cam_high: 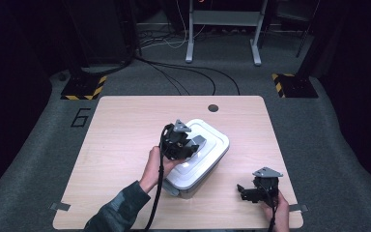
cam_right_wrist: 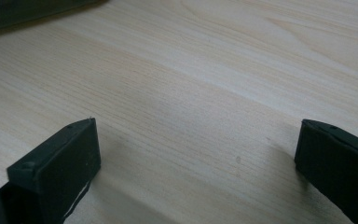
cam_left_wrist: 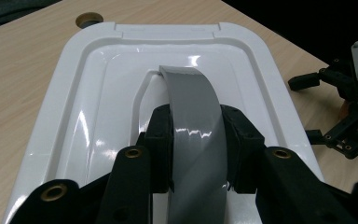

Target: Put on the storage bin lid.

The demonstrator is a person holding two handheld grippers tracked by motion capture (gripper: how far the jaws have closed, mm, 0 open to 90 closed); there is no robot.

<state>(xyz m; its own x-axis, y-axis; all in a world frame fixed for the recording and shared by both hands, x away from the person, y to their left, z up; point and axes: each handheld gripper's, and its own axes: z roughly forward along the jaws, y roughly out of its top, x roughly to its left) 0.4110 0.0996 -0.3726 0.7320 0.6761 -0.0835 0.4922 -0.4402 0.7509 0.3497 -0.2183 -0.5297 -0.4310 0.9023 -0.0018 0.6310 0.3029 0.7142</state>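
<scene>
White lidded box (cam_high: 198, 157) at frame centre on table (cam_high: 125, 125). Left gripper (cam_left_wrist: 196, 149) jaws clamp its grey handle (cam_left_wrist: 191, 107); right gripper (cam_high: 251, 192) jaws wide apart, lower right. Risk: glossy handle slips, or lid unseats if lifted.

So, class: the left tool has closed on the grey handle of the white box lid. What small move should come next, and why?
Probably a gentle lift straight up with the left tool. It is already clamped on the raised grey handle above the white lid, so nothing else needs gripping. The right tool sits open over bare table, apart from the box, and could steady the base if it rises too.
</scene>
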